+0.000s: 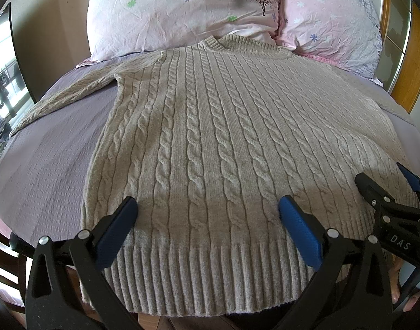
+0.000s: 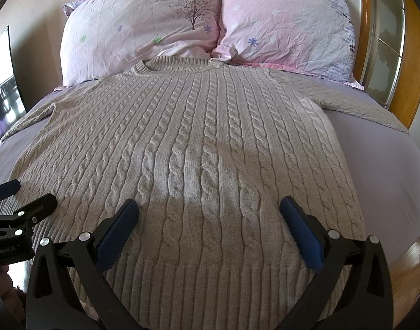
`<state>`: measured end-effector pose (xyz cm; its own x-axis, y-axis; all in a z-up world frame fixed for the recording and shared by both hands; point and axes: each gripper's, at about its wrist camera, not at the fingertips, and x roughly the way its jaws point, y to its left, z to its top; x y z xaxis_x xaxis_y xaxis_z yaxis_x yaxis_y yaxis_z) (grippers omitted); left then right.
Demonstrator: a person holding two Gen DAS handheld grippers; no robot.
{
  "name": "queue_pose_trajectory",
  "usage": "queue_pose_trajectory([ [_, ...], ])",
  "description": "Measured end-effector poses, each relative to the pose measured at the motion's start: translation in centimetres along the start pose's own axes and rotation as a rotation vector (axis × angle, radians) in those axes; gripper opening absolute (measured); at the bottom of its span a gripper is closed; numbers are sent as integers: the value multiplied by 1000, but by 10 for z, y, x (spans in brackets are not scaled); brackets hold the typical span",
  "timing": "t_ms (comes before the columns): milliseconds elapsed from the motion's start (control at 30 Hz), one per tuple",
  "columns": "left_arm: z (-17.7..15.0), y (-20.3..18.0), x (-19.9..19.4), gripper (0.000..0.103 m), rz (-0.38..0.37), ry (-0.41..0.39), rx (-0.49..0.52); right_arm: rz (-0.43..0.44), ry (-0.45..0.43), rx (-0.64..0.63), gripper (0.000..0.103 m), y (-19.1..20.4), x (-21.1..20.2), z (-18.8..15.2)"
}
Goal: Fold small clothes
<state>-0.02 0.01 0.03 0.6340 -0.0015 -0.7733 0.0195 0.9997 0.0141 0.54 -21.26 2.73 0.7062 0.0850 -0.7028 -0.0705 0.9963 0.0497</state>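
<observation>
A beige cable-knit sweater (image 1: 215, 126) lies flat, face up, on the bed, collar toward the pillows and ribbed hem toward me; it also fills the right wrist view (image 2: 198, 148). Its left sleeve (image 1: 69, 93) stretches out left, its right sleeve (image 2: 355, 104) out right. My left gripper (image 1: 208, 206) is open, its blue pads hovering over the lower body just above the hem, left of centre. My right gripper (image 2: 210, 206) is open over the lower body, right of centre. Each gripper shows at the edge of the other's view, the right gripper (image 1: 386, 184) and the left gripper (image 2: 25, 192).
The bed has a lilac sheet (image 1: 53, 148). Two pink floral pillows (image 2: 143, 27) (image 2: 287, 22) lean at its head. A wooden headboard (image 2: 408, 63) with frosted glass stands at the right. A window (image 1: 0, 82) is at the far left.
</observation>
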Motion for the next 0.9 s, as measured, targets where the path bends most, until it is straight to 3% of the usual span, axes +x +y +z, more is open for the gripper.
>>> queue_pose_trajectory([
  [900, 1, 0, 0, 101, 0, -6, 0, -2, -15, 0, 102, -1, -2, 0],
])
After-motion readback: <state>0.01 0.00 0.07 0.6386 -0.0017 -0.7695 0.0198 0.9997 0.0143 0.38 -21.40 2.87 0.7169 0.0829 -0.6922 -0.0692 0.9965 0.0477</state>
